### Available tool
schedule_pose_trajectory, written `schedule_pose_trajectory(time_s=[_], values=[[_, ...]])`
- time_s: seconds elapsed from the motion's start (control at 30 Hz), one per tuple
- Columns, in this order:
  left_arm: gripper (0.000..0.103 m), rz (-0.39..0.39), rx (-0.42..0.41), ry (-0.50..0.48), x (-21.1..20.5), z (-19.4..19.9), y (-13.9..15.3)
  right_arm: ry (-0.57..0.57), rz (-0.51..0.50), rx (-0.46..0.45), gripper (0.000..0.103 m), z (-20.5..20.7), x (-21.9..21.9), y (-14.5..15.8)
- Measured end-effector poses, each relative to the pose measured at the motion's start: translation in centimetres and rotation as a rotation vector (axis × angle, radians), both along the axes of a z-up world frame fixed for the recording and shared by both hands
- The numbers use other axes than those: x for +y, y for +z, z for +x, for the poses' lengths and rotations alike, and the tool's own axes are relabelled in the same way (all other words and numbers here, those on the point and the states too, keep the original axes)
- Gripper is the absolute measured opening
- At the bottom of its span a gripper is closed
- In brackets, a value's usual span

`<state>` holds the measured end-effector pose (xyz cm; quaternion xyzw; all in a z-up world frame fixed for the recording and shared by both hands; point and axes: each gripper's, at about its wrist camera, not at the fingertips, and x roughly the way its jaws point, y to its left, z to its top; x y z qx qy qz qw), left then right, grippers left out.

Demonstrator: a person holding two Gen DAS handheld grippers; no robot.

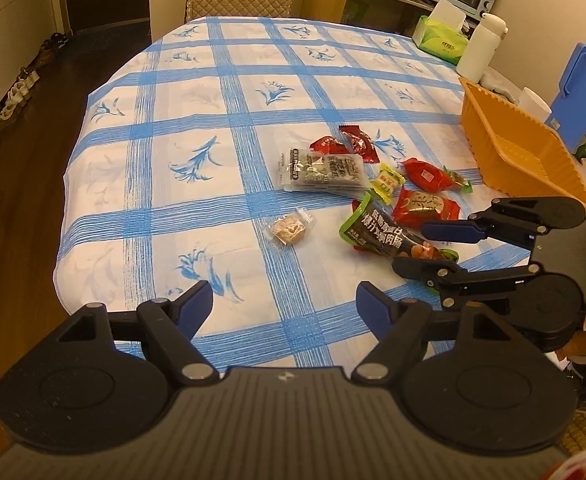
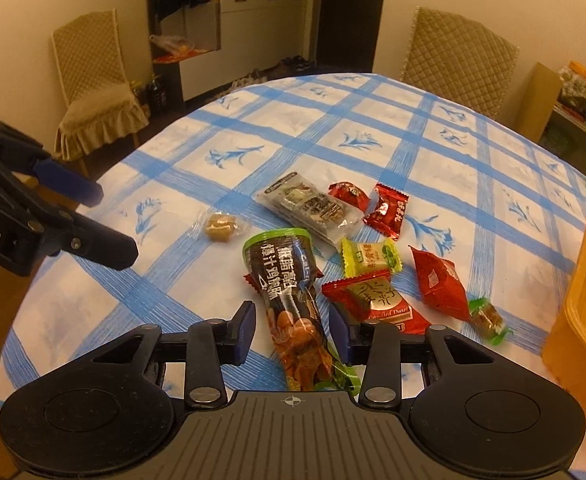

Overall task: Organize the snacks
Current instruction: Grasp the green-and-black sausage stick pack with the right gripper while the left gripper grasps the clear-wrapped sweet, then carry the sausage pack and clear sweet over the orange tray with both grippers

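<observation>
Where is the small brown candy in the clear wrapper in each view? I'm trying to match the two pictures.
Left wrist: brown candy lies centre, left of the snack pile.
Right wrist: brown candy lies left of centre, behind the gripper.
Shared landmark: the grey clear-wrapped packet just beyond it.

A long dark snack pouch (image 2: 293,292) with a green top lies flat on the checked surface (image 2: 253,152), among red packets (image 2: 439,280), a yellow-green candy (image 2: 369,258) and a clear-wrapped bar pack (image 2: 309,204), near the empty orange basket (image 1: 521,152).
</observation>
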<state>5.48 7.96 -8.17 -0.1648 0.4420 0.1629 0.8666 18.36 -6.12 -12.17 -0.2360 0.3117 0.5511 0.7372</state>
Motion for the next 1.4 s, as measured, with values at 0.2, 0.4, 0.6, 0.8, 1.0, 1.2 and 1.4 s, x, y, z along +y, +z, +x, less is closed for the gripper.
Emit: schedule_pose_trajectory(time_s=[0.2, 0.4, 0.6, 0.8, 1.0, 1.2, 1.4], values=[[0.076, 0.004, 0.009, 0.005, 0.4, 0.4, -0.4, 0.043, -0.032, -0.028, 0.037, 0.0, 0.7, -0.7], [0.076, 0.009, 0.013, 0.005, 0.7, 0.7, -0.7, 0.058, -0.033, -0.055, 0.031, 0.2, 0.7, -0.9], [0.073, 0.011, 0.016, -0.007, 1.1, 1.2, -0.9, 0.035, 0.022, -0.022, 0.03, 0.5, -0.3, 0.0], [0.066, 0.028, 0.016, -0.037, 1.4, 2.2, -1.3, -0.08, 0.107, 0.062, 0.03, 1.8, -2.0, 2.2], [0.051, 0.076, 0.02, -0.106, 1.5, 4.1, -2.3, -0.186, 0.153, 0.105, 0.03, 3.0, -3.9, 3.8], [0.042, 0.132, 0.029, -0.182, 1.5, 6.0, -3.0, -0.261, 0.174, 0.12, 0.03, 3.9, -5.9, 4.4], [0.037, 0.157, 0.049, -0.233, 1.1, 7.2, -3.6, -0.321, 0.19, 0.146, 0.03, 4.7, -7.8, 4.7]])
